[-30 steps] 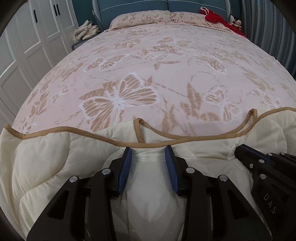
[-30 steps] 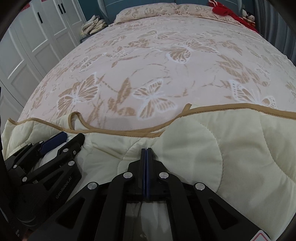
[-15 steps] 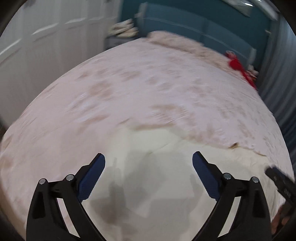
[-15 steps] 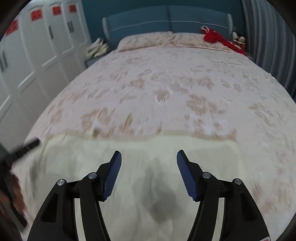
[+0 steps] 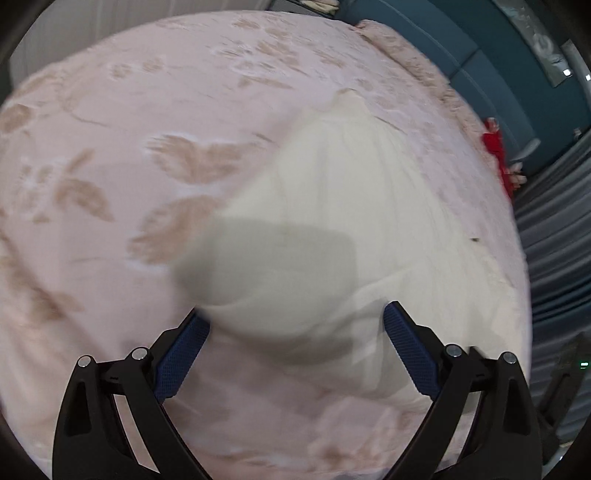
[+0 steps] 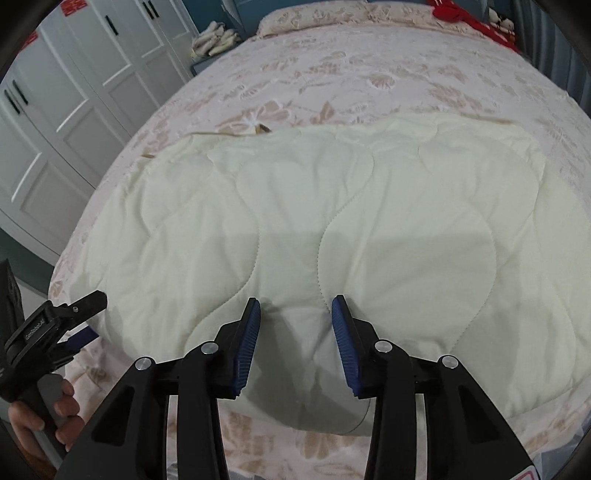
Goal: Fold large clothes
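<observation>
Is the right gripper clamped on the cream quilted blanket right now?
No. In the right wrist view the right gripper has a clear gap between its blue pads, and the cream quilted blanket lies flat, unpinched.

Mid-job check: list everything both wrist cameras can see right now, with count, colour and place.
quilt: one, cream, quilted, lying folded flat on the near part of the bed
bedspread: one, pink with tan butterfly print, covering the bed
pillows: pink print, count unclear, at the head of the bed
headboard: one, teal, behind the pillows
red cloth: one, far corner of the bed
wardrobe: one, white, black handles, beside the bed
pale bundle: off-white, on the bedside stand
curtain: grey-blue, opposite the wardrobe
left gripper: black, blue pads, wide open, empty
right gripper: black, blue pads, part open, above the quilt
hand: one, on the left gripper's handle
</observation>
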`<action>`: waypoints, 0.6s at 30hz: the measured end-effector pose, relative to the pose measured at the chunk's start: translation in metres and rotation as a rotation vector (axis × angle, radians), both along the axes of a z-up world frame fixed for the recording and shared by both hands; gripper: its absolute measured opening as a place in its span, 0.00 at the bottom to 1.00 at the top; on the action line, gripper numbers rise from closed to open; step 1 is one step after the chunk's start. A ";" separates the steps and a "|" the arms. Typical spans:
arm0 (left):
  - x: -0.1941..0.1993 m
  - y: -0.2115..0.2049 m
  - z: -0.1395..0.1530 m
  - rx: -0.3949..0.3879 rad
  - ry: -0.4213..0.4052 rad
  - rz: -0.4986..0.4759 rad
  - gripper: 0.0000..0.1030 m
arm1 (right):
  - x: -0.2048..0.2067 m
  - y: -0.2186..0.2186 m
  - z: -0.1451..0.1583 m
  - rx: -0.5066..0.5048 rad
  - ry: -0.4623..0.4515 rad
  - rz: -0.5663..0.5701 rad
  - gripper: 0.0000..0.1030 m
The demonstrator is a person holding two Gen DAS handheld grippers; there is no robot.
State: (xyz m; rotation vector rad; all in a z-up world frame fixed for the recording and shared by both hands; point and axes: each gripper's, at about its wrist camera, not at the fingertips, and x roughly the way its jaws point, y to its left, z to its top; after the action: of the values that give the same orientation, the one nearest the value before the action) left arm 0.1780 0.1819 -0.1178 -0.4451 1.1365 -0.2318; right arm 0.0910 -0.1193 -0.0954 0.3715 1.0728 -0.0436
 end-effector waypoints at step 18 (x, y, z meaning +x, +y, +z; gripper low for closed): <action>-0.032 -0.073 0.135 0.045 -0.302 -0.245 0.16 | -0.028 -0.006 0.028 0.046 -0.056 -0.030 0.01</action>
State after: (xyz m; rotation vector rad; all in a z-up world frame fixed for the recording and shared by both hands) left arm 0.1458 0.1085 0.0172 -0.2204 0.8954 -0.4709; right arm 0.0630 -0.1253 -0.0678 0.4280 1.0140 -0.0353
